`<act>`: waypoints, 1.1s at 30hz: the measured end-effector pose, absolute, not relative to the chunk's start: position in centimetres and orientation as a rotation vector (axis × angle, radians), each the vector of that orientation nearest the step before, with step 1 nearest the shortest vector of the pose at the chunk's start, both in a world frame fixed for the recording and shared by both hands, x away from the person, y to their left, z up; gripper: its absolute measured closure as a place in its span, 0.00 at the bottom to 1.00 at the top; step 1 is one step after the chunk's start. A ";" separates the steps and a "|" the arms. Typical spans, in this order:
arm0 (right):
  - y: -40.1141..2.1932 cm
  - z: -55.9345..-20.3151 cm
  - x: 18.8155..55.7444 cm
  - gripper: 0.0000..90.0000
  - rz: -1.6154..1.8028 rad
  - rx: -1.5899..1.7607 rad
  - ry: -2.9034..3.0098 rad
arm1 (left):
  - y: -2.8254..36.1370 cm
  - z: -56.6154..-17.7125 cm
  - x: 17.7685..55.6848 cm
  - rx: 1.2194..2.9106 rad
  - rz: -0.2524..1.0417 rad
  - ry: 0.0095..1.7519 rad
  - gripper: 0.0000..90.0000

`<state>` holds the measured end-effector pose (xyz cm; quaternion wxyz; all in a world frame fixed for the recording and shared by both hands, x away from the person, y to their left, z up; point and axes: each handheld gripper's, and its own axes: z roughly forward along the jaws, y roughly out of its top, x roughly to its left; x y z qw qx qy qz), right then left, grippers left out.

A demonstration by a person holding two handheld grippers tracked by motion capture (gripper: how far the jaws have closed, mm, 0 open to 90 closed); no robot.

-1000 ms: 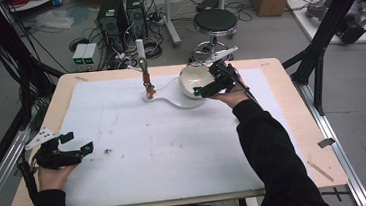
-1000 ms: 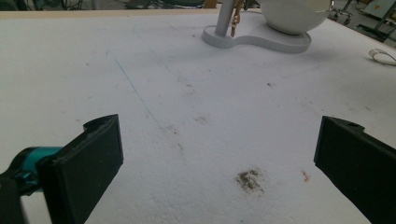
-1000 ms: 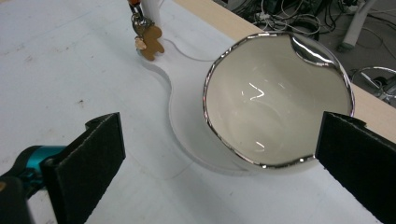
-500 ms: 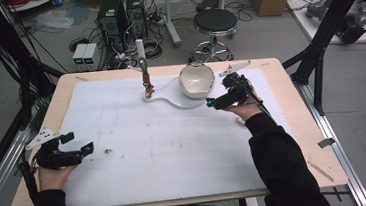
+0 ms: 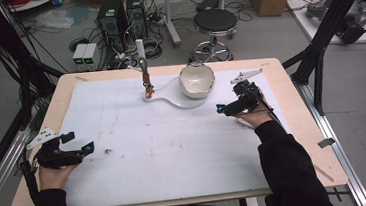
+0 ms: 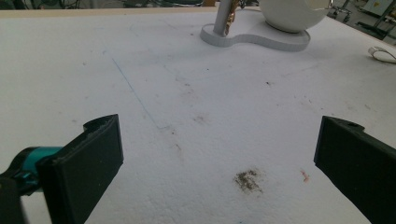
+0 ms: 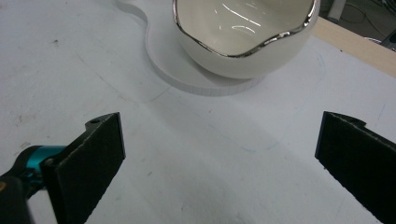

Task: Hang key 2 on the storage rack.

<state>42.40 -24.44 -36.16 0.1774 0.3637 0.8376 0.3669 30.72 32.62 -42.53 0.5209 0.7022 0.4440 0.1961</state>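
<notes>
Two claws are working over the white-covered table [image 5: 177,174], both empty. At upper centre of the high view, the bowl [image 5: 197,80] is sitting on its white stand [image 5: 170,98], likely so it stays put. Just below and right of it, the right claw [image 5: 225,108] is hovering wide open, seemingly poised to reach. At lower left, the left claw [image 5: 81,143] is resting wide open, out of the way

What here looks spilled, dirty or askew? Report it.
Nothing is spilled or tipped. The bowl sits upright on its white base. Only oddity: a dark smudge on the white mat, ahead of the left tongs.
</notes>
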 end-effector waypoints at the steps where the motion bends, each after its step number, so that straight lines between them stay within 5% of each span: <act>1: -24.6 -36.3 42.3 0.01 1.033 1.036 2.371 | 32.6 -42.5 30.7 1.682 0.470 1.064 0.02; 33: -29.2 -41.8 41.7 0.04 0.802 1.208 2.523 | 32.5 -42.6 30.8 1.684 0.470 1.068 0.02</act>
